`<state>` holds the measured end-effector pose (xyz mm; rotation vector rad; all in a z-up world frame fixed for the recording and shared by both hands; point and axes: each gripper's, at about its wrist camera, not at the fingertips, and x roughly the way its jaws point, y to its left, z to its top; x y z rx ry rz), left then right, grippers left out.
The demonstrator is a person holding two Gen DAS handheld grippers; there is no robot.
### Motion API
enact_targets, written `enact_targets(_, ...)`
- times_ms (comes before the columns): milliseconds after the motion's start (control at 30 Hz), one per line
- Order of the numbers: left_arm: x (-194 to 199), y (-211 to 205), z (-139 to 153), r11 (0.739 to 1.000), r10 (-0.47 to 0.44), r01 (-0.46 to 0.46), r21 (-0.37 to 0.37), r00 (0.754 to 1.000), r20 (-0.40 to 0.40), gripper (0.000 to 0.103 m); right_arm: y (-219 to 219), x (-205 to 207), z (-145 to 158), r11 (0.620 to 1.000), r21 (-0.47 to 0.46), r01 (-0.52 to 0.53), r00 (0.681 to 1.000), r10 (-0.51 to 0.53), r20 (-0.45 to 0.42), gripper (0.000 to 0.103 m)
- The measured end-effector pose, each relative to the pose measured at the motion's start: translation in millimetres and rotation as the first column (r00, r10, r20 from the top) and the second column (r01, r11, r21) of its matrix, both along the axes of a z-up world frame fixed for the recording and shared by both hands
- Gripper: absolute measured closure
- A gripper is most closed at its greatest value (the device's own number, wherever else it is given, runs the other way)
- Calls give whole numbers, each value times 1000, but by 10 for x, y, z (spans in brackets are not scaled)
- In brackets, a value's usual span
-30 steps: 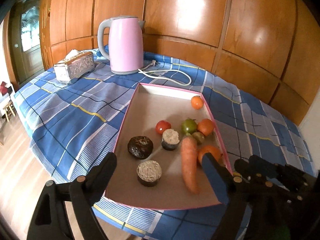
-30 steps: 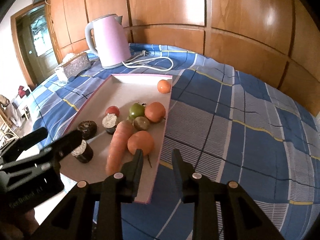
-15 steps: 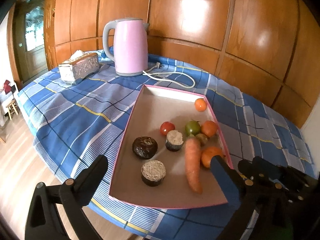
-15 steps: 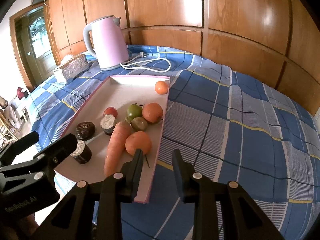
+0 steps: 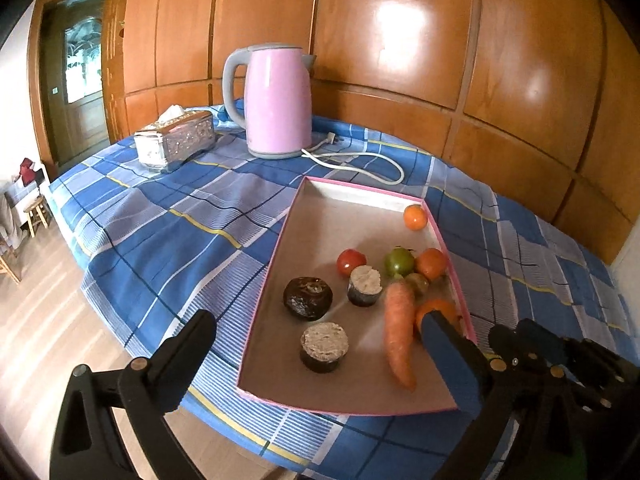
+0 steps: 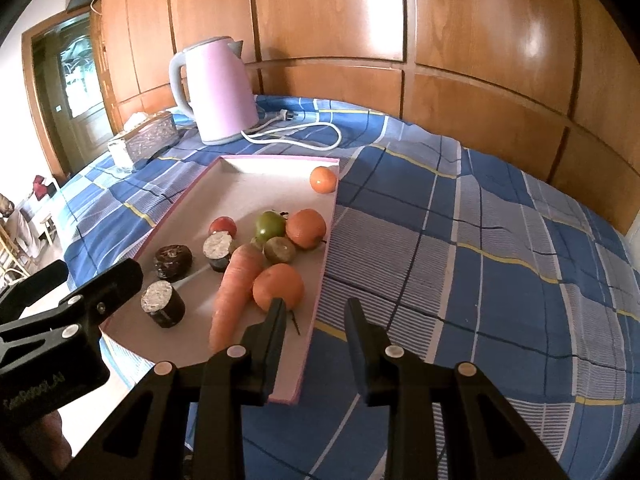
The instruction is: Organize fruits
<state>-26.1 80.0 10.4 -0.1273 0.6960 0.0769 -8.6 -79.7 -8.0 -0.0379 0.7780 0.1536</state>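
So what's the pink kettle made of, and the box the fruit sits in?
The pink kettle looks like painted metal or smooth plastic: its satin body shows soft highlights, so I can't tell which. Its grey handle looks like plastic. The tray looks like cardboard: thin, straight, pink-edged walls and a dull, matte beige floor with no shine.

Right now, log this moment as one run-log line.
left gripper: open, empty | right gripper: open, empty | tray: carrot, oranges, tomatoes inside | grasp: none yet

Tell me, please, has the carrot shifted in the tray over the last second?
No. The carrot still lies against the nearest orange, unchanged relative to the tray and its pink rim.
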Motion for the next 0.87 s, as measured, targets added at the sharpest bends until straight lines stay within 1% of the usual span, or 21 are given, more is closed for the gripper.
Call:
enact_targets(233, -23, 5, -8, 1000, 4, -4, 8, 1000, -1, 0, 19, -11, 6, 1000, -3, -3, 1000, 3, 3, 73)
enact_targets(400, -28, 23, -8, 1000, 4, -4, 1, 1000, -2, 0, 27, -14, 0, 1000, -3, -4, 1000, 4, 2, 73)
enact_targets(500, -24, 11, -12, 1000, 3, -3, 8, 1000, -5, 0, 28, -15, -2, 1000, -5, -6, 1000, 6, 2, 73)
enact_targets(633, -23, -24, -20, 999, 19, -19, 43, 1000, -8, 0, 38, -15, -22, 1000, -11, -13, 1000, 13, -1, 73)
enact_targets(800, -28, -30, -24, 999, 13, -13, 32, 1000, -2, 0, 38, -6, -34, 1000, -15, -16, 1000, 16, -2, 73)
enact_targets(867, -25, -49, -20, 999, 7, -7, 40, 1000, 0, 0, 28, -3, -38, 1000, -17, -17, 1000, 17, -1, 73)
